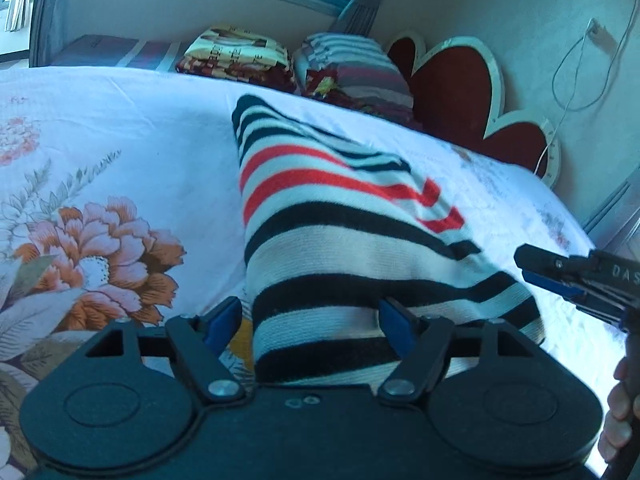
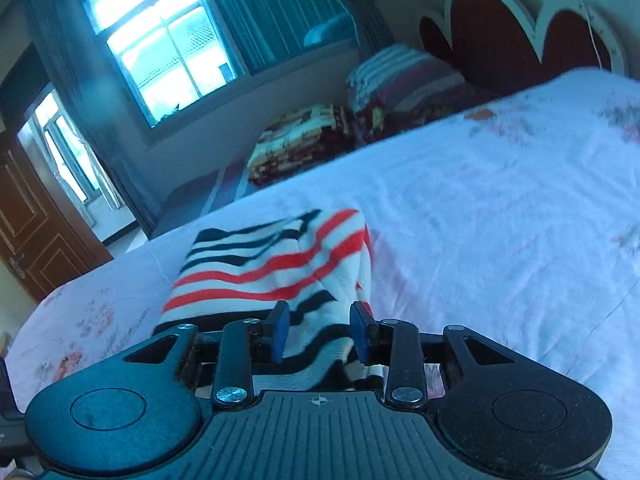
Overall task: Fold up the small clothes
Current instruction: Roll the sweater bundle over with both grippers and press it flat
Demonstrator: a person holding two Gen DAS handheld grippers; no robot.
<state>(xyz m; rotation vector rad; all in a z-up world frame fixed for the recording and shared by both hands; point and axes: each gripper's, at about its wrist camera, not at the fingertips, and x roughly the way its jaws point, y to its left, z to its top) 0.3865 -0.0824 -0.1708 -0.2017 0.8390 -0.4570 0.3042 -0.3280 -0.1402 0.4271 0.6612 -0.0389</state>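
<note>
A folded sweater striped white, black and red lies on the flowered bedsheet. My left gripper stands open over its near end. The left pad hangs just off the cloth's left edge and the right pad is over the cloth. My right gripper comes in from the right edge, just above the sweater's right corner, with a hand on its handle. In the right wrist view the sweater lies under and beyond my right gripper. A narrow gap shows between its blue pads, which pinch nothing.
Two stacks of folded blankets sit at the far side of the bed beside a red, heart-shaped headboard. A cable hangs on the wall at right. The right wrist view shows a window, a brown door and bare sheet to the right.
</note>
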